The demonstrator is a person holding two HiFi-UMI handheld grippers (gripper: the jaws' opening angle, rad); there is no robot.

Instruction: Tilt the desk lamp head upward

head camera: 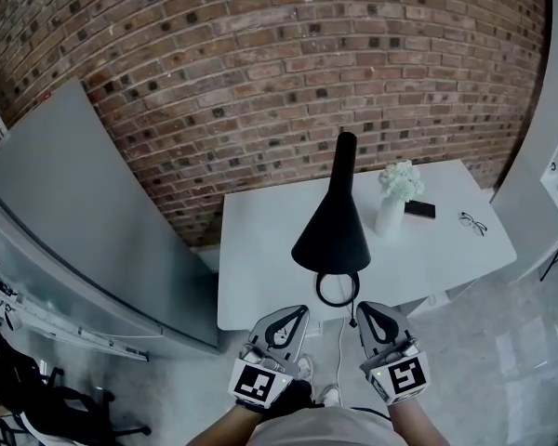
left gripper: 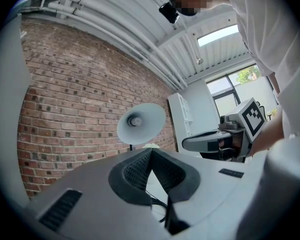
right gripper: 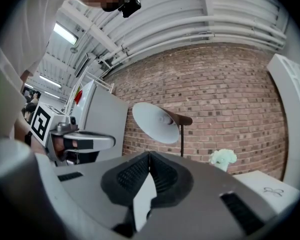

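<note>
The task looks not yet begun. The desk lamp stands near the front edge of the white worktop point(head camera: 260, 249), its black cone-shaped lamp head point(head camera: 332, 235) angled downward with the open mouth facing the person, above the ring-shaped base point(head camera: 338, 288). The left hand-held gripper point(head camera: 296, 316) and the right hand-held gripper point(head camera: 370, 312) hover side by side at the near edge of the worktop, just short of the base and below the lamp head, touching neither. Each gripper view shows its jaws closed tip to tip with nothing between them. Still to do, as I judge it: open one gripper, reach up to the shade or its neck, take hold and swing the head upward, perhaps steadying the base with the other. A vase of flowers point(head camera: 395, 198), a phone point(head camera: 419, 209) and glasses point(head camera: 473, 223) lie farther back, well apart from the lamp's base.
</note>
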